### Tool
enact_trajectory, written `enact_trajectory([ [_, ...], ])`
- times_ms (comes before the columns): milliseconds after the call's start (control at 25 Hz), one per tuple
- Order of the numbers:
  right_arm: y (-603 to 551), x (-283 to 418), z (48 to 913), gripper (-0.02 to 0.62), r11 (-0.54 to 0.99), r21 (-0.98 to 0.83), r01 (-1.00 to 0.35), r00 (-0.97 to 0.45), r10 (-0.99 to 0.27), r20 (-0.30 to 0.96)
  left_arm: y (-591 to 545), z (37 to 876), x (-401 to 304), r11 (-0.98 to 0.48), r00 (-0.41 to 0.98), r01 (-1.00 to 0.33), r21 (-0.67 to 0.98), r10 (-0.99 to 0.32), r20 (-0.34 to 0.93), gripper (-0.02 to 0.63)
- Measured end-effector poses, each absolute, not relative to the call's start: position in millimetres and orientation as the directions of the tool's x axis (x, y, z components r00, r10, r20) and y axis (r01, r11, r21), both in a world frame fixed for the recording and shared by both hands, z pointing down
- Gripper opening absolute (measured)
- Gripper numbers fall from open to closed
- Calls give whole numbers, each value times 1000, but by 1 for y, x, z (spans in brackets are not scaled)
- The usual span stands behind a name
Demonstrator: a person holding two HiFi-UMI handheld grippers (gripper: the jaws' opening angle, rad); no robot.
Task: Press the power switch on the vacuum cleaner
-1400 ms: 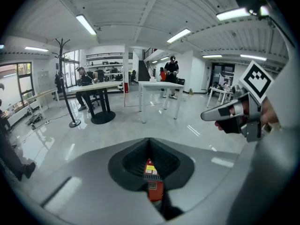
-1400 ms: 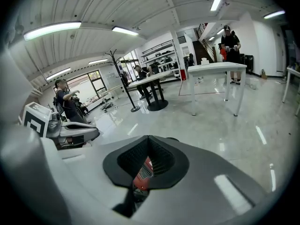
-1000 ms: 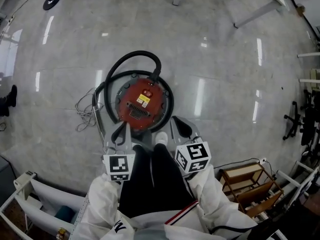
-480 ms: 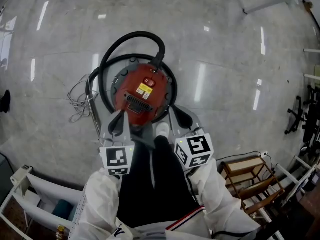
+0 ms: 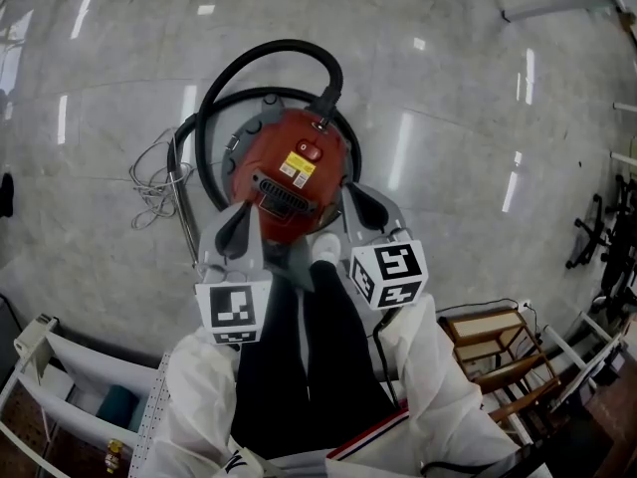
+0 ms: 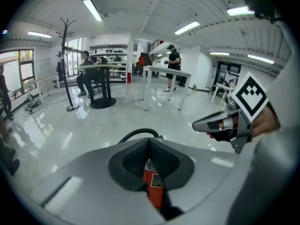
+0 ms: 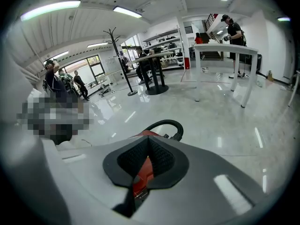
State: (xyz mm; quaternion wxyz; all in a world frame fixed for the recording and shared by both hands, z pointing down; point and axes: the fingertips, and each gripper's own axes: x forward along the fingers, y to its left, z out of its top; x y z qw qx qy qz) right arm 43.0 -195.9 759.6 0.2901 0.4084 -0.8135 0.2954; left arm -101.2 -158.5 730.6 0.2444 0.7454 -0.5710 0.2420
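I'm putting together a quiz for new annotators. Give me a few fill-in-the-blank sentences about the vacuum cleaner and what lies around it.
1. The body of the vacuum cleaner is ___ in colour.
2. The hose that loops round it is ___.
3. The label on its top is ___.
4. The tangle of thin cable lies on the floor on the person's ___ side of the machine.

Missing words: red; black; yellow; left

Spotted one vacuum cleaner (image 5: 299,157), one hose (image 5: 261,56), one wire tangle (image 5: 149,182), plus two grippers: left gripper (image 5: 244,217), right gripper (image 5: 353,195).
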Motion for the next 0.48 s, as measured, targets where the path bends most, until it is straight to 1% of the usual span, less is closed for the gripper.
enact_trajectory([
  [480, -205, 26, 795, 0, 521, -228, -823, -495, -459, 738, -155, 735, -112, -180, 213, -977, 118, -736, 642, 0],
])
